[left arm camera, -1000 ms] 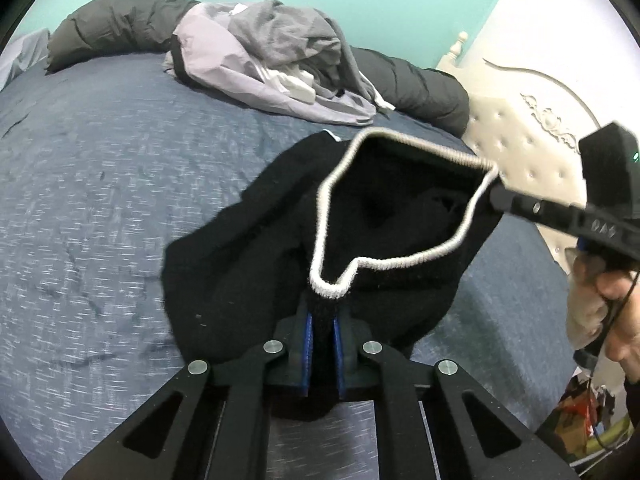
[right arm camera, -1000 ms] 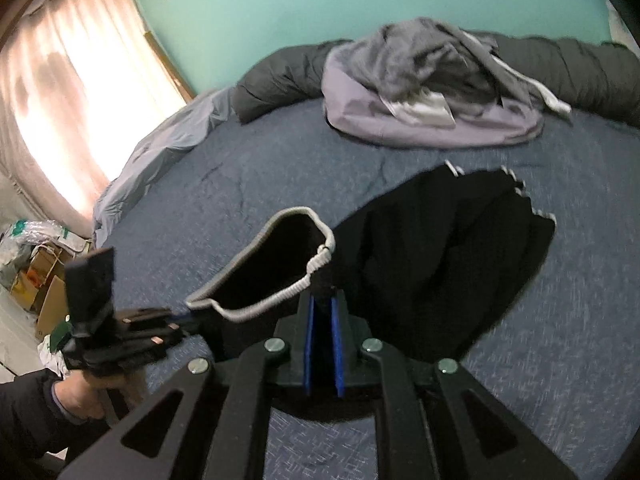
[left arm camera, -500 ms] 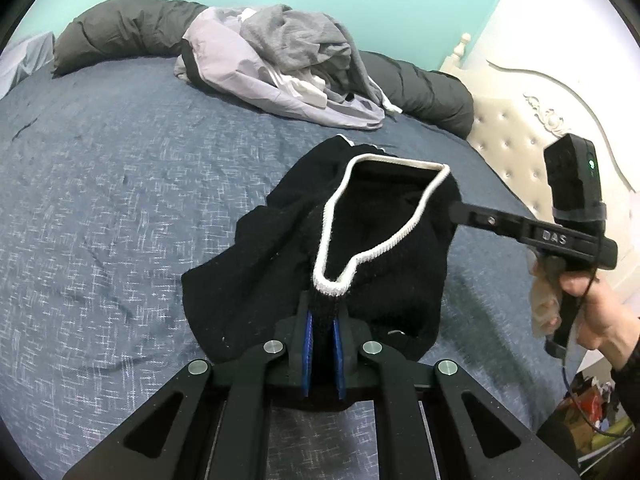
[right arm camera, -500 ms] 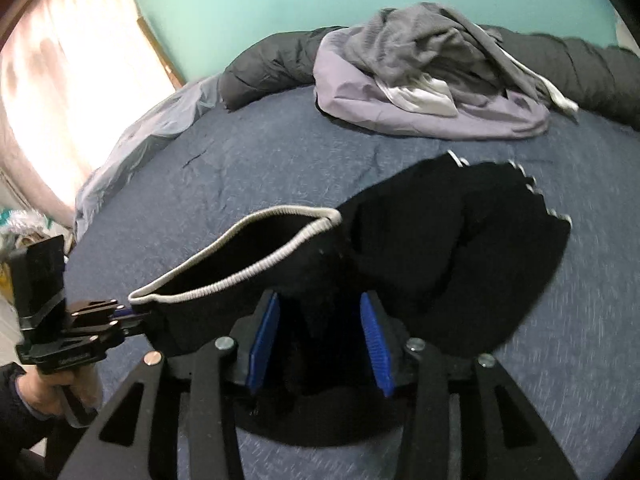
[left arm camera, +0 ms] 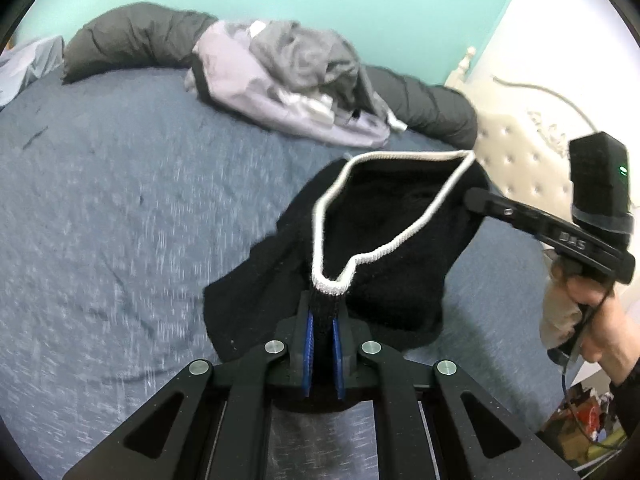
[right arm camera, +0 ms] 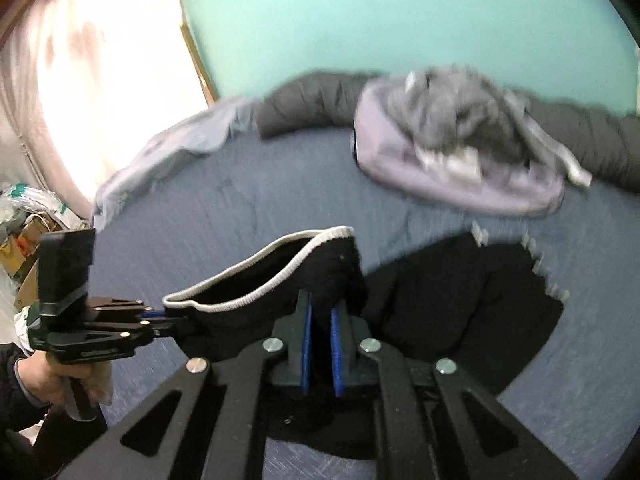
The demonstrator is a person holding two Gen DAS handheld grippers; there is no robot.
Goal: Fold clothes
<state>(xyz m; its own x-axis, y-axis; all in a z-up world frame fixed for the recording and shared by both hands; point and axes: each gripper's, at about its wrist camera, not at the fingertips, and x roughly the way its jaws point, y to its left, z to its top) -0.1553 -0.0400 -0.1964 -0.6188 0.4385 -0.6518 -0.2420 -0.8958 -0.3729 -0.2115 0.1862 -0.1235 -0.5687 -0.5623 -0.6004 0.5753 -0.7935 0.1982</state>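
A black knit garment (left arm camera: 384,248) with a white-edged waistband (left arm camera: 320,216) hangs between my two grippers above the blue bed (left arm camera: 120,216). My left gripper (left arm camera: 322,320) is shut on the waistband's near end. My right gripper (right arm camera: 320,320) is shut on the black fabric just below the waistband's other end. In the right wrist view the garment's lower part (right arm camera: 460,300) lies on the bed, with a white-notched hem (right arm camera: 536,264). The right gripper shows in the left wrist view (left arm camera: 476,198), and the left gripper in the right wrist view (right arm camera: 160,320).
A heap of grey and lilac clothes (left arm camera: 288,80) lies at the far side of the bed, against a long dark bolster (left arm camera: 136,40). A cream tufted headboard (left arm camera: 520,160) stands to the right. A curtained window (right arm camera: 100,80) and clutter (right arm camera: 24,232) are off the bed's left.
My right gripper opened half a second ago and has shut again on the garment lower down. Both grippers have lifted the waistband higher; the views have tilted up.
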